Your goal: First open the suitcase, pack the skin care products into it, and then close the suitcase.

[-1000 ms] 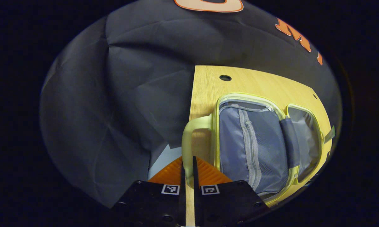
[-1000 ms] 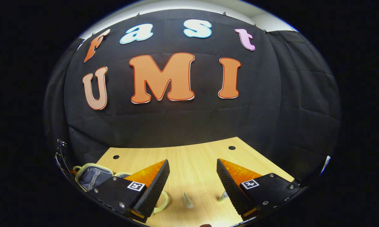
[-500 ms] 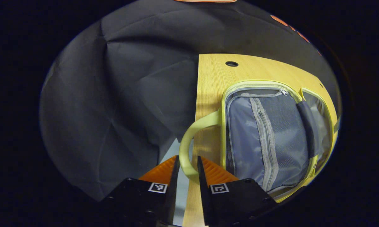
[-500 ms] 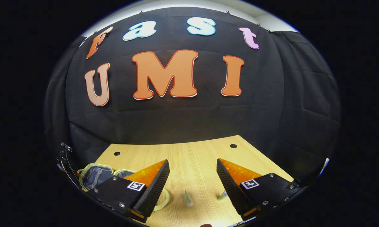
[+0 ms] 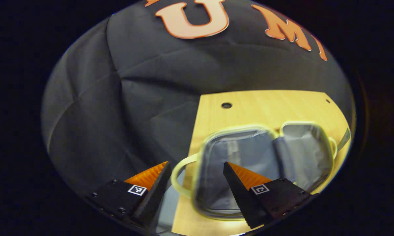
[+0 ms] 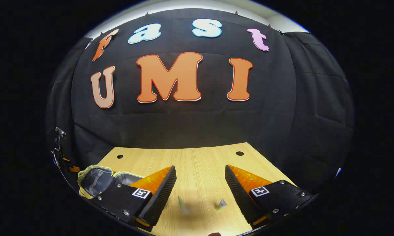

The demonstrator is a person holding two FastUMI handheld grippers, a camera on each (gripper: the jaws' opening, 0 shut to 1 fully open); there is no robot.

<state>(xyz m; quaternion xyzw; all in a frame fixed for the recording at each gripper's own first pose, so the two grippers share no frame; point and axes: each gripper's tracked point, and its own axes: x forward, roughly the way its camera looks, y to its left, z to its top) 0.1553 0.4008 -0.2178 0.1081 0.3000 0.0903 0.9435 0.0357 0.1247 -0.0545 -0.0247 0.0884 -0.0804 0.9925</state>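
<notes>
The small suitcase (image 5: 249,154) lies open on the wooden table (image 5: 265,105), its two grey-lined halves edged in pale yellow-green. Its handle (image 5: 178,177) loops out over the table's left edge. My left gripper (image 5: 195,183) is open above that handle and the near half, with nothing between its fingers. In the right gripper view the open suitcase (image 6: 97,178) lies at the far left of the table (image 6: 197,160). My right gripper (image 6: 200,183) is open over the table. Two small skin care tubes (image 6: 183,206) (image 6: 221,204) lie below its fingers.
The table has small round holes near its far corners (image 6: 239,153) (image 6: 120,156). The black cloth wall rises just behind the table. At the left edge of the right gripper view, part of the other gripper (image 6: 64,160) is visible.
My left gripper has let go of the suitcase handle, opened wide and lifted away; its view is blurred. The right gripper stays open and has shifted slightly over the tubes.
</notes>
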